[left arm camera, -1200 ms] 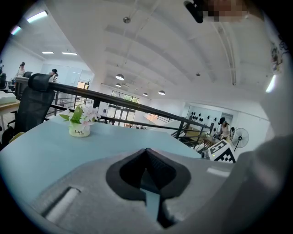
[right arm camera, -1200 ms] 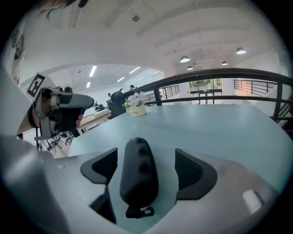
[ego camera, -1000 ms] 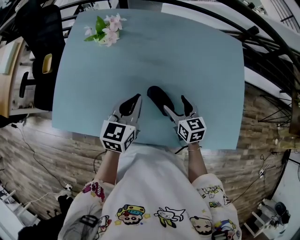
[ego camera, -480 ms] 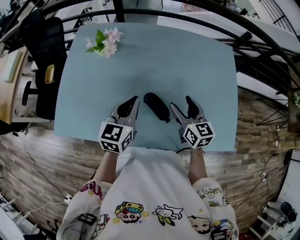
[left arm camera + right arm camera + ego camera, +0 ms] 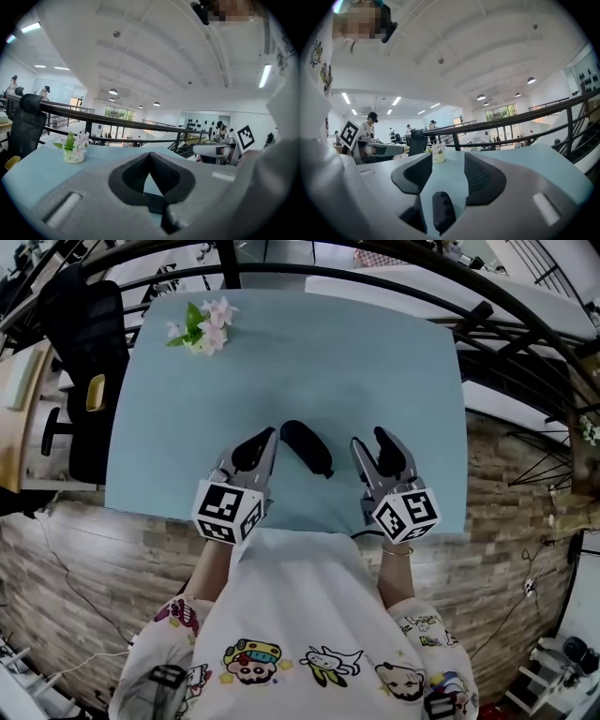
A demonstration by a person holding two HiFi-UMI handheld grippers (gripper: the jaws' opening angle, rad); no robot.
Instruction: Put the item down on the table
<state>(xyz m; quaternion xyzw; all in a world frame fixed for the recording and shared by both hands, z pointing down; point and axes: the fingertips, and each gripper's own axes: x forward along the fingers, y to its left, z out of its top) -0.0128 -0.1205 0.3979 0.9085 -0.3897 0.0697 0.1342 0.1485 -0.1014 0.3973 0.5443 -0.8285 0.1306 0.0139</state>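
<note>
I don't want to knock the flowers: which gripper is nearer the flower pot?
Left. The left gripper sits on the near side, slightly right of the flower pot; the right gripper, jaws closing with nothing between them, is farther right.

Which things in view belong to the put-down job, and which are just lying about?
Job:
- black item, lying on the table between the grippers
- right gripper, jaws closing with nothing between them
- left gripper, jaws together, empty

Lying about:
- flowers at the table's far left corner
- chair beside the table
</note>
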